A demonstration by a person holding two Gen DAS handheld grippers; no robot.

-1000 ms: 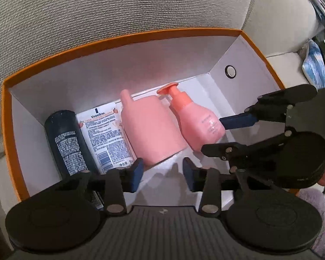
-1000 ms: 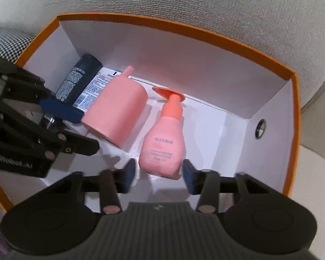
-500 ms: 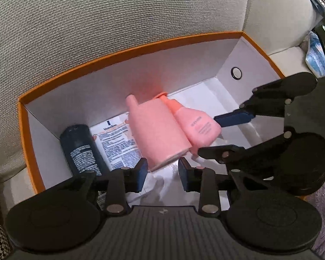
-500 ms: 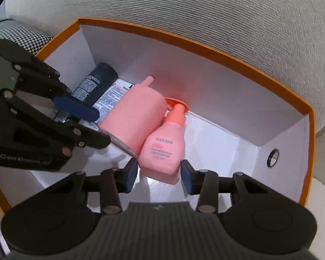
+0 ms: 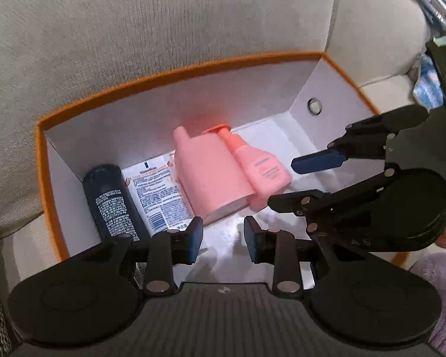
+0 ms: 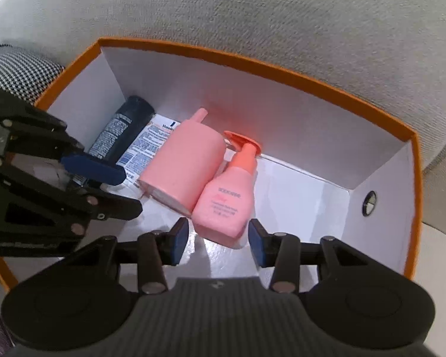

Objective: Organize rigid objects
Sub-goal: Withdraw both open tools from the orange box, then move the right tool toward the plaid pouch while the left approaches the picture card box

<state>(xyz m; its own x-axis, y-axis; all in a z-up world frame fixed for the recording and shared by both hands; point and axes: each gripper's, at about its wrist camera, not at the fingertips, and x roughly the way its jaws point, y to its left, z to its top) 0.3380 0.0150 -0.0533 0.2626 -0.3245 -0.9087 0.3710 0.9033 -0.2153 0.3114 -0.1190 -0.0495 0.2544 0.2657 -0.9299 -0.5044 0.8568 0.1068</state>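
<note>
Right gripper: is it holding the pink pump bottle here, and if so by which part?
No. The right gripper stands open; the pink pump bottle lies in the orange box with its base between the pads, untouched. The left gripper holds nothing either.

A big soft couch (image 5: 163, 29) fills the back, made of pale cream cloth with tiny ribbed lines. Its seat cushion (image 5: 383, 86) is the same pale colour and looks smooth. A cloth with little black and white checks (image 6: 17, 68) lies at the left side, a fuzzy light purple cloth (image 5: 443, 282) sits low on the right, and the light is soft and even.
</note>
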